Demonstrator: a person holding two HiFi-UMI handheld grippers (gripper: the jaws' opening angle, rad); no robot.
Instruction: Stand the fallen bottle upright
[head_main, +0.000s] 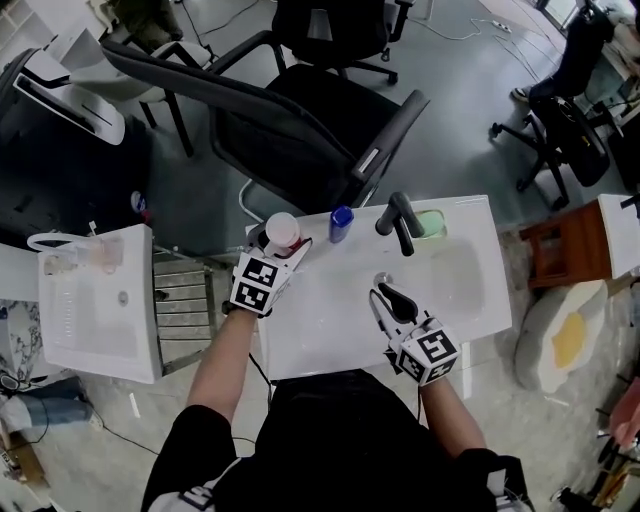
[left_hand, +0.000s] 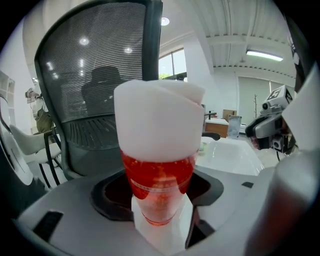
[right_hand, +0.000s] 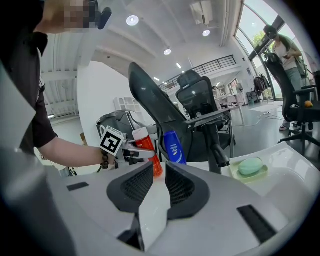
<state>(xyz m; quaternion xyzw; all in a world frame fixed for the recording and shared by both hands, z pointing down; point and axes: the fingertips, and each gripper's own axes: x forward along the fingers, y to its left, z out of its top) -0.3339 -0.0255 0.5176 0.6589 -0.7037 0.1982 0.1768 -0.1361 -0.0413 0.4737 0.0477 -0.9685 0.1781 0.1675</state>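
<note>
A red bottle with a white cap (head_main: 282, 232) (left_hand: 159, 150) (right_hand: 147, 145) is held cap-up, slightly tilted, at the back left corner of the white sink counter (head_main: 320, 320). My left gripper (head_main: 285, 250) (left_hand: 160, 200) (right_hand: 135, 149) is shut on its red body. In the right gripper view my own jaws hide the bottle's base, so contact with the counter is unclear. My right gripper (head_main: 385, 297) (right_hand: 155, 185) hovers over the counter's front, its jaws a narrow gap apart with nothing between them.
A blue bottle (head_main: 341, 224) (right_hand: 174, 147) stands upright just right of the red one. A black faucet (head_main: 400, 220) (right_hand: 217, 145) and a green soap (head_main: 430, 224) (right_hand: 250, 166) sit at the basin's back edge. A black office chair (head_main: 300, 130) stands behind; another white sink unit (head_main: 90, 300) is at the left.
</note>
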